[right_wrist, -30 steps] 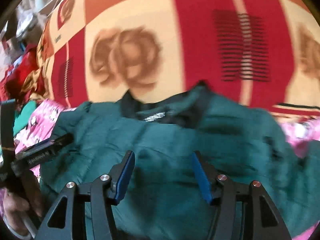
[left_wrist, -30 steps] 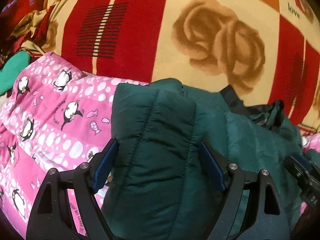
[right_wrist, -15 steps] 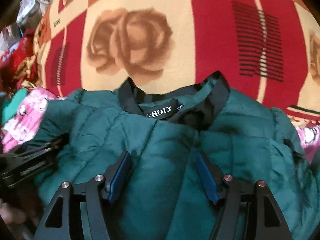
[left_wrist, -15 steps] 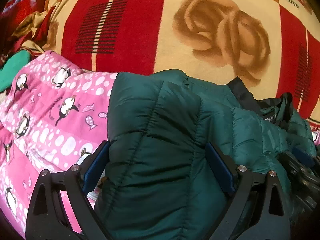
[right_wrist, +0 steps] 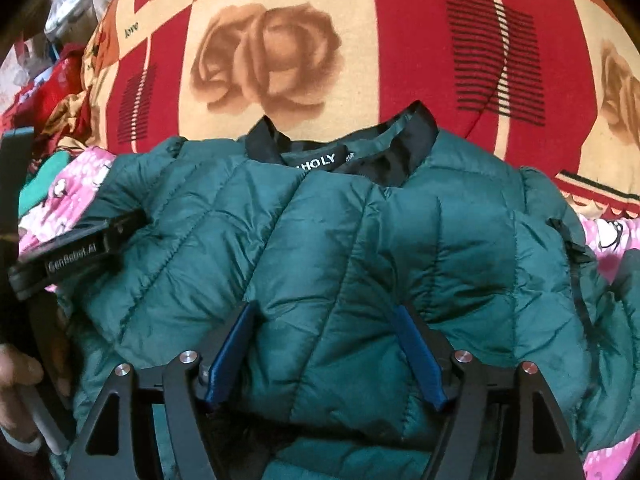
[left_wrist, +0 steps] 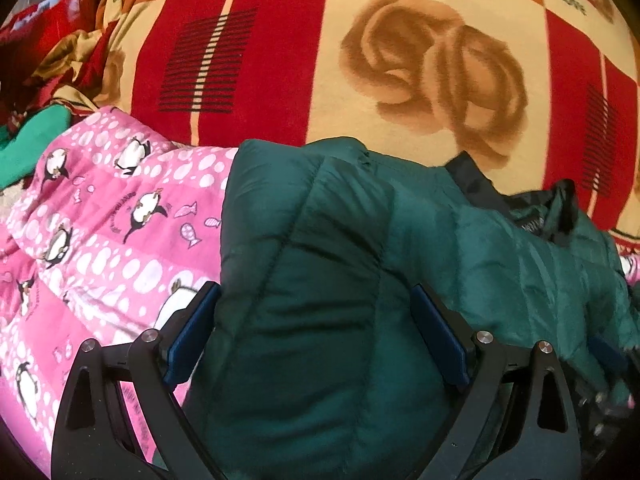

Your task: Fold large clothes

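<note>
A dark green quilted jacket [left_wrist: 340, 280] lies bunched on the bed, its black collar and label [right_wrist: 320, 160] at the far side. My left gripper [left_wrist: 316, 320] stands wide over the jacket's left end, and a puffy fold fills the gap between its blue pads [left_wrist: 192, 332]. It shows again at the left of the right wrist view as the left gripper [right_wrist: 80, 248], resting on the jacket. My right gripper [right_wrist: 324, 344] is over the jacket's middle below the collar. Its jaws are opening, with a quilted ridge of the jacket [right_wrist: 340, 280] between them, not squeezed.
A pink penguin-print quilt [left_wrist: 100, 240] lies under and left of the jacket. Beyond is a red and cream rose blanket [left_wrist: 400, 60]. Crumpled red and green fabrics [left_wrist: 40, 80] pile up at far left. A person's hand [right_wrist: 16, 376] holds the left gripper.
Both grippers' jaws have spread wider over the jacket. The right gripper has sunk closer to the jacket, and the collar and label are now sharp.
</note>
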`<action>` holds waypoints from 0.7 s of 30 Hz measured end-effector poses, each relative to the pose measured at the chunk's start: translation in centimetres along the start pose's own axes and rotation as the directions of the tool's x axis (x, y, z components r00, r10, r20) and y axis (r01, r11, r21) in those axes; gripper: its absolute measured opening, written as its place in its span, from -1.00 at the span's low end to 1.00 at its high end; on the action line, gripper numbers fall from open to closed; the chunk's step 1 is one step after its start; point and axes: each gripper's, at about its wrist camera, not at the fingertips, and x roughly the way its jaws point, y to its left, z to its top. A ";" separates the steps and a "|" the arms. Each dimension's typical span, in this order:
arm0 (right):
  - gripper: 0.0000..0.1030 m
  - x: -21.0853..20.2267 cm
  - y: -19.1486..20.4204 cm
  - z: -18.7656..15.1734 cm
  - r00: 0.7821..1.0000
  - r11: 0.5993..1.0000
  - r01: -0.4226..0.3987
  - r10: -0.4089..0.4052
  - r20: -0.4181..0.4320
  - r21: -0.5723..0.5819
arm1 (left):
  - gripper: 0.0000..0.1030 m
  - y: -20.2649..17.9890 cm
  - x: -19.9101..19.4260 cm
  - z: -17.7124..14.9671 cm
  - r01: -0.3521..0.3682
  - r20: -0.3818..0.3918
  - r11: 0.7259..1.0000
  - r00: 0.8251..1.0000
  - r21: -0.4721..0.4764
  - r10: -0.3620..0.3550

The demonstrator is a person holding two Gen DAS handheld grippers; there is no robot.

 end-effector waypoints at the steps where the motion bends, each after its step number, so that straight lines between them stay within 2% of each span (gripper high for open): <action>1: 0.36 -0.6 -0.2 0.0 1.000 1.000 -0.002 0.002 0.010 0.006 | 0.83 -0.1 -0.5 -0.1 0.000 0.005 1.000 1.000 0.007 0.000; 5: 0.36 -3.3 -2.1 -0.1 0.996 0.999 0.035 -0.038 0.076 0.035 | 0.83 -0.6 -2.2 -0.6 0.000 0.024 1.000 1.000 0.026 0.000; 8: 0.36 -4.1 -3.5 -0.1 0.992 0.994 0.091 -0.095 0.088 0.054 | 0.83 -1.0 -3.2 -0.7 -0.002 0.037 0.999 0.999 0.035 0.000; 12: 0.36 -3.2 -5.8 -0.9 0.988 0.986 0.149 -0.152 0.034 0.079 | 0.83 -1.1 -4.0 -1.0 -0.008 0.051 0.999 0.999 0.039 0.006; 15: 0.36 -1.4 -6.1 -1.7 0.989 0.987 0.151 -0.149 -0.021 0.062 | 0.83 -1.4 -4.6 -1.2 -0.017 0.062 0.999 0.998 0.050 0.014; 21: 0.36 -1.9 -5.7 -1.7 0.987 0.986 0.159 -0.158 -0.019 0.058 | 0.83 -2.1 -6.2 -1.5 -0.031 0.099 0.996 0.995 0.083 0.023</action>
